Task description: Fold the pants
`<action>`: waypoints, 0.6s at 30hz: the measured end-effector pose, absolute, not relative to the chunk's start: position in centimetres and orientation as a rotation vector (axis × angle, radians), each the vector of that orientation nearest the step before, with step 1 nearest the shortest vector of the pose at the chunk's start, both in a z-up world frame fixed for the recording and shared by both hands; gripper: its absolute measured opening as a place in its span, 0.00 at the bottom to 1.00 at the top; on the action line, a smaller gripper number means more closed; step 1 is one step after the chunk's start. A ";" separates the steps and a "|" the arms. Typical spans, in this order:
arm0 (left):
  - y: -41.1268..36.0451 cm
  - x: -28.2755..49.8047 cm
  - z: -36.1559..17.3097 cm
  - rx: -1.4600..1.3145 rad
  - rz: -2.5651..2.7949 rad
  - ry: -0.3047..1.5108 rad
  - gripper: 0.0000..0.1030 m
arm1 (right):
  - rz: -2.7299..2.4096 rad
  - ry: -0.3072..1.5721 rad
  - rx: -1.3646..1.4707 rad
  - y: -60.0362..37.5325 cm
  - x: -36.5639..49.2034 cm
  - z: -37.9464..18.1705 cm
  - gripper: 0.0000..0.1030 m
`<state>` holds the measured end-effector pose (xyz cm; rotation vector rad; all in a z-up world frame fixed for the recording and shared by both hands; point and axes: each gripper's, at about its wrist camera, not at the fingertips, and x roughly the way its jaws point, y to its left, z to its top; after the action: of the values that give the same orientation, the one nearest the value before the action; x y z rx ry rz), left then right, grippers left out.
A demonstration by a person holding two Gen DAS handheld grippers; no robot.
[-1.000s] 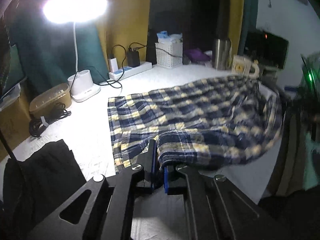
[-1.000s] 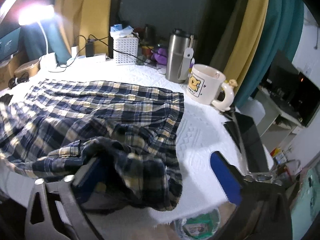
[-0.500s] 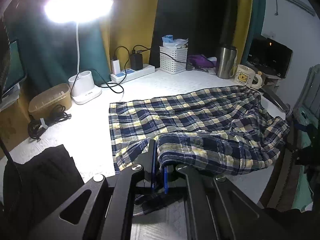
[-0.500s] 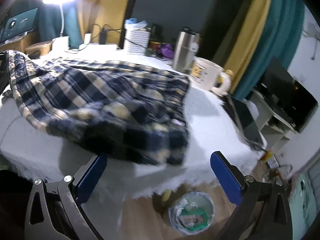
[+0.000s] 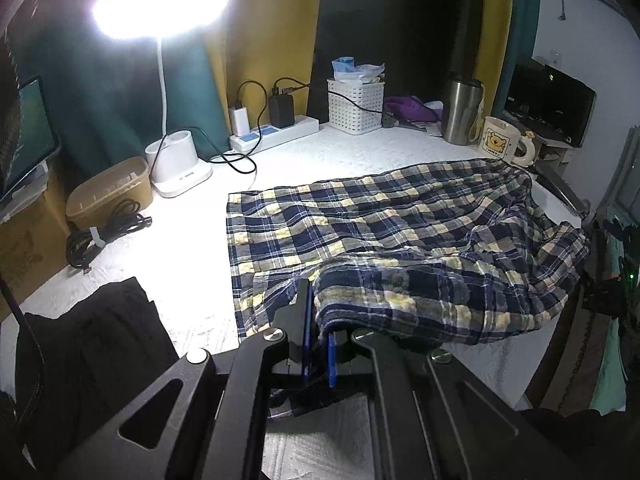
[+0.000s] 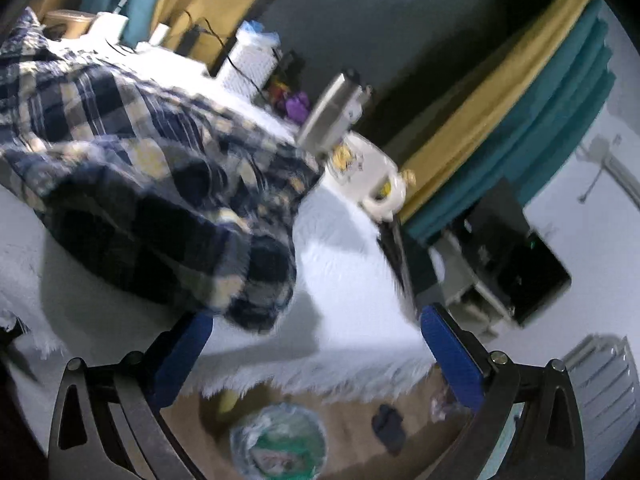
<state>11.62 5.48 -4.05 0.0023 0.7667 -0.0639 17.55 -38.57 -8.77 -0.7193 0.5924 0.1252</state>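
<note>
The navy-and-yellow plaid pants (image 5: pixel 380 232) lie across the white table cover (image 5: pixel 192 248), with the near leg folded back over the rest. My left gripper (image 5: pixel 318 344) is shut on the near folded edge of the pants, and cloth drapes over its right finger. In the right wrist view the pants (image 6: pixel 140 168) are blurred, their rumpled end lying just beyond my left fingertip. My right gripper (image 6: pixel 316 316) stands open at the table's edge with nothing between its blue pads (image 6: pixel 448 344).
A black garment (image 5: pixel 92 352) lies at the near left. Along the back stand a lit lamp (image 5: pixel 176 168), power strip (image 5: pixel 276 136), white basket (image 5: pixel 354 106), steel tumbler (image 5: pixel 460 110) and mug (image 5: pixel 502 142). A bin (image 6: pixel 280 440) sits on the floor below the table edge.
My right gripper has come off the pants' end, drawn back toward the table edge and rolled, so its view tilts. The freed end has settled on the table. The left grip is unchanged.
</note>
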 end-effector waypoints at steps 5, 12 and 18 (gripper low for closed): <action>5.7 11.6 -4.1 -0.005 -0.060 0.774 0.05 | 0.205 0.568 -0.781 -36.8 18.2 -9.1 1.00; 6.5 11.8 -4.9 -0.029 -0.051 0.802 0.05 | 0.375 0.491 -0.878 -33.1 18.1 -9.2 0.72; 6.6 11.5 -5.2 -0.037 -0.063 0.804 0.05 | 0.453 0.487 -0.937 -31.9 18.1 -9.6 0.57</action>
<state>11.47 6.60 -5.18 -0.0373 0.8043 -0.0631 18.13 -31.90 -9.61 -0.9372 0.4872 0.4532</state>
